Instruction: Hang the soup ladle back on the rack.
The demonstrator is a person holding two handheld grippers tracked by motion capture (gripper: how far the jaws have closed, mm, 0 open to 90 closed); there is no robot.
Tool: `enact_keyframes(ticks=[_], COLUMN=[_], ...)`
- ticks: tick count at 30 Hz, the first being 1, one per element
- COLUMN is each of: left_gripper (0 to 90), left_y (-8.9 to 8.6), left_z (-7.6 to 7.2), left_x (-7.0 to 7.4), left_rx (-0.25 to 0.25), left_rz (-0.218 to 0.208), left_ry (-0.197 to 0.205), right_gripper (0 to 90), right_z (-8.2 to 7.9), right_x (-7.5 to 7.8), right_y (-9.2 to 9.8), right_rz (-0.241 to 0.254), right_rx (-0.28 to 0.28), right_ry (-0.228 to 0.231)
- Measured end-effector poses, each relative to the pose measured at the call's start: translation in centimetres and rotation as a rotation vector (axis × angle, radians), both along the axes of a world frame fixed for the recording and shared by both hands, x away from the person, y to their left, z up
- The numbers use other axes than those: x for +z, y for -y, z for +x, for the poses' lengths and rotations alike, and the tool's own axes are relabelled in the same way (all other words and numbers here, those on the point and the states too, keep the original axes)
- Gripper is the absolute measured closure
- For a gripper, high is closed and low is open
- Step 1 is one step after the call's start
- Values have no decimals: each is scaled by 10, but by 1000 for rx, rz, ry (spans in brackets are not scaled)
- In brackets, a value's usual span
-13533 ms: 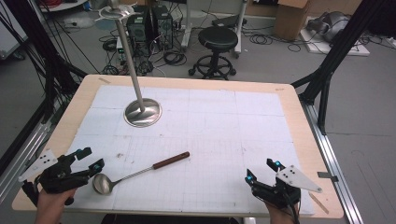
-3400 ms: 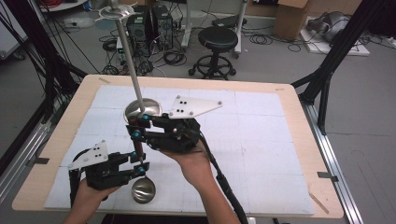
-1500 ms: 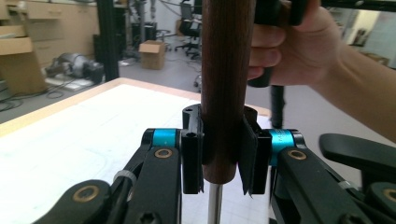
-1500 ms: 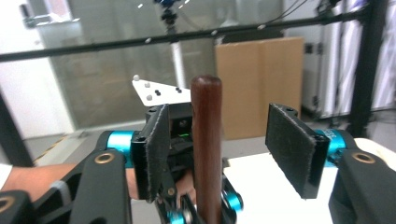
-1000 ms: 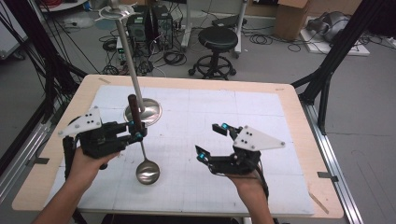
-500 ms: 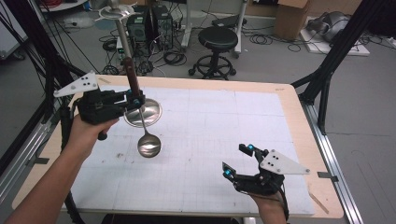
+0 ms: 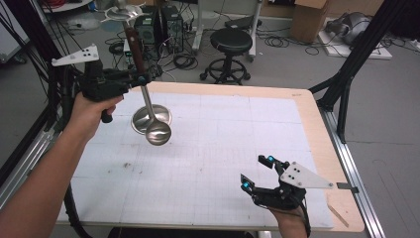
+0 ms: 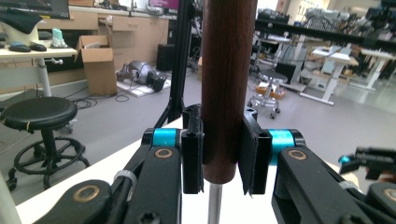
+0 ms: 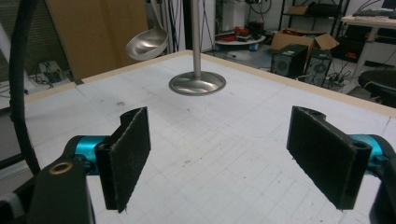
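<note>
Left tongs (image 7: 140, 78): your left hand (image 7: 89, 111) has them up over the far-left corner of the surface (image 7: 223, 148), clamped on the ladle's wooden handle. In the left gripper view both pads press the dark wood near its lower end, just above where the metal shaft starts.
Ladle (image 7: 148, 106): in the air, clear of the surface. Long axis close to upright, slightly tilted. Brown handle end (image 8: 228, 84) points up, bowl (image 7: 158, 133) hangs at the bottom, open side toward the high camera.
Ladle position: bowl sits in front of the stand base in the high view; whether they touch, can't tell from that angle. In the right gripper view the bowl (image 9: 147, 44) hangs above the surface, to the left of the pole and apart from it.
Stand (image 7: 151, 118): round metal base on the far-left part of the surface, pole (image 9: 196, 37) rising straight up from it behind the ladle.
Right tongs (image 7: 256, 172): your right hand holds them low at the near-right edge of the surface, jaws spread wide, nothing between the pads (image 9: 133, 156). They aim across the surface toward the stand.
Gap: the two tongs are well apart, left high and far, right low and near.
</note>
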State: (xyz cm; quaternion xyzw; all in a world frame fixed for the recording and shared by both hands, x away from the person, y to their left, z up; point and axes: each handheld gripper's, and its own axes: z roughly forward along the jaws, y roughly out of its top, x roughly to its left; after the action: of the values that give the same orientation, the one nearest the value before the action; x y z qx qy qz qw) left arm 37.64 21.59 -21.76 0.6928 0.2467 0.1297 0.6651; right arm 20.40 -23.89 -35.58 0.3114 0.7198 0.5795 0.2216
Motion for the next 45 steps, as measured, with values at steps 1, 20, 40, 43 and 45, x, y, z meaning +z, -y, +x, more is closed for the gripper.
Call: enact_keyframes(ticks=[1,20,40,43,45], left_gripper=[733,732,732,731,730], left_y=[-1,-10,-15,-14,-13], left_z=[3,34,50,49,49], left_x=[1,-1,-8,-9,-9], left_rx=[2,41,88,87,88], left_rz=[-1,-28,-14,-4,7], left_ry=[-3,-65,-112,-107,-104], right_gripper=[205,206,205,206,206], right_z=[0,1,3,3,3], right_x=[-1,-4,-8,-9,-10], right_y=[0,1,1,1,2], right_rz=[7,19,36,37,40], right_rx=[0,8,10,12,10], right_ry=[-6,-15,-33,-39,-42])
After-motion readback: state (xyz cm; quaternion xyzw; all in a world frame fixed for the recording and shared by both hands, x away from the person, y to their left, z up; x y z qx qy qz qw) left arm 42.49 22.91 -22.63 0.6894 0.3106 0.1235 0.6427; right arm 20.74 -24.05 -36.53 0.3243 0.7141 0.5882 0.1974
